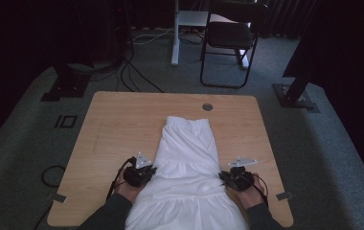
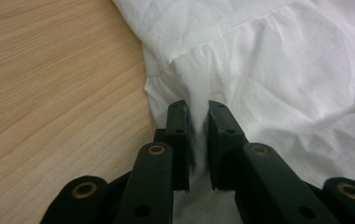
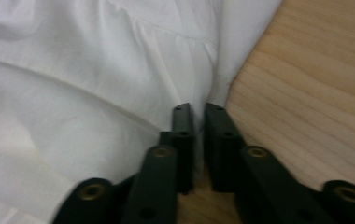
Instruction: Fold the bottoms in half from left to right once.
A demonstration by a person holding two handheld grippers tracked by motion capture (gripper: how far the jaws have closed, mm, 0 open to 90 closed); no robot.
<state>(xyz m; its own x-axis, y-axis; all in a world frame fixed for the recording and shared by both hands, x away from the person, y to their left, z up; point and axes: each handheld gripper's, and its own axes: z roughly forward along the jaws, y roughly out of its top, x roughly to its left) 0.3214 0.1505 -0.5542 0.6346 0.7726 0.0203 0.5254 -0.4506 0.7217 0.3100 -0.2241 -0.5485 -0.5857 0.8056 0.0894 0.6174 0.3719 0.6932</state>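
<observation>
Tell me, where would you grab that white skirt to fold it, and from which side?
Judging by its pose, at the side edges. The white skirt lies flat and lengthwise on the table, so each edge offers a thin fold to pinch from its own side. The left gripper and right gripper are each shut on such an edge.

You have a white garment (image 1: 187,163) spread flat along the middle of the counter (image 1: 118,124), its gathered elastic waistband at the far end and its wider lower part running off the near edge toward you. It looks like a tiered skirt: a seam with fine gathers crosses it about halfway down. The cloth is thin and lightly creased. At each side edge, just near that seam, a fold of it is pinched up.
</observation>
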